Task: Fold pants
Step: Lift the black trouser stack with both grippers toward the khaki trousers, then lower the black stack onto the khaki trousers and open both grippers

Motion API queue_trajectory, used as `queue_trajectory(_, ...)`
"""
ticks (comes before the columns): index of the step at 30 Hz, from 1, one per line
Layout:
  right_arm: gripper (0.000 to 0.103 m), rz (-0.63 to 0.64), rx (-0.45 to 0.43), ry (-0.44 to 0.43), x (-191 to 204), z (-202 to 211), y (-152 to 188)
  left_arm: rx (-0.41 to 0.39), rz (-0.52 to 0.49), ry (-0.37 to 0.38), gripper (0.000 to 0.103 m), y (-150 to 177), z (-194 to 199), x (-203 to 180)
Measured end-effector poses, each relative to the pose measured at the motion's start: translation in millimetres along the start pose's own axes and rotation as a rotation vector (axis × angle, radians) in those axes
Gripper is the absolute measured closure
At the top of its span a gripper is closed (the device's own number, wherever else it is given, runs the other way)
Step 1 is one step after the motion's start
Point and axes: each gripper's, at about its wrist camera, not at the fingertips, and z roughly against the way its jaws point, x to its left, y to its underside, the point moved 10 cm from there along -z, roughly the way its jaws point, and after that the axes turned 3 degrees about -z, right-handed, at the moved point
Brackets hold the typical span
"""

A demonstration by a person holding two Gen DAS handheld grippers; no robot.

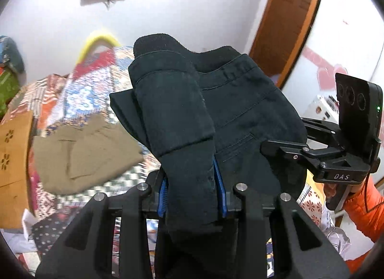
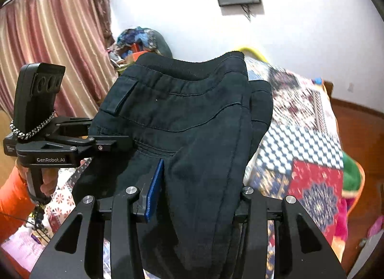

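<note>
Dark navy pants (image 1: 240,116) hang in the air between my two grippers, waistband up. My left gripper (image 1: 192,183) is shut on a bunched fold of the pants, its blue pads against the cloth. My right gripper (image 2: 192,183) is shut on the other side of the pants (image 2: 187,120); one blue pad (image 2: 154,190) shows, the other is hidden by cloth. The right gripper also shows in the left wrist view (image 1: 276,147), and the left gripper in the right wrist view (image 2: 112,146), each clamped on the pants' edge.
Below is a bed with a patchwork quilt (image 2: 300,144). Folded khaki pants (image 1: 84,154) lie on it. A wooden headboard (image 1: 14,159) stands at left, a door (image 1: 288,15) and white wall behind, pink curtains (image 2: 48,51) to the side.
</note>
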Motion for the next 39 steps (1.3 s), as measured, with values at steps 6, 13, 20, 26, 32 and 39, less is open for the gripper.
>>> queue_trajectory(6,0.063,0.044,-0.031,-0.036,30.8,-34.2,-31.3,-0.056,0.051,-0.057,0.07,-7.3,23.8,55.3)
queue_trajectory(13,0.064,0.067,-0.054,-0.092,58.1,-86.4,-66.6,-0.089,0.104,-0.126,0.07,-12.3,34.0,125.0)
queue_trajectory(20,0.064,0.095,-0.044,-0.094,73.0,-144.8,-90.0,-0.078,0.161,-0.181,0.07,-23.7,11.2,199.4)
queue_trajectory(26,0.069,0.078,-0.022,-0.072,65.1,-191.7,-107.4,-0.037,0.246,-0.161,0.07,-24.6,-35.0,253.6)
queue_trajectory(32,0.069,0.032,0.054,-0.051,46.9,-248.0,-100.4,0.042,0.269,-0.189,0.07,-16.0,-89.5,301.1)
queue_trajectory(39,0.066,-0.009,0.156,0.003,20.9,-301.0,-66.9,0.148,0.308,-0.196,0.062,17.2,-146.3,342.3)
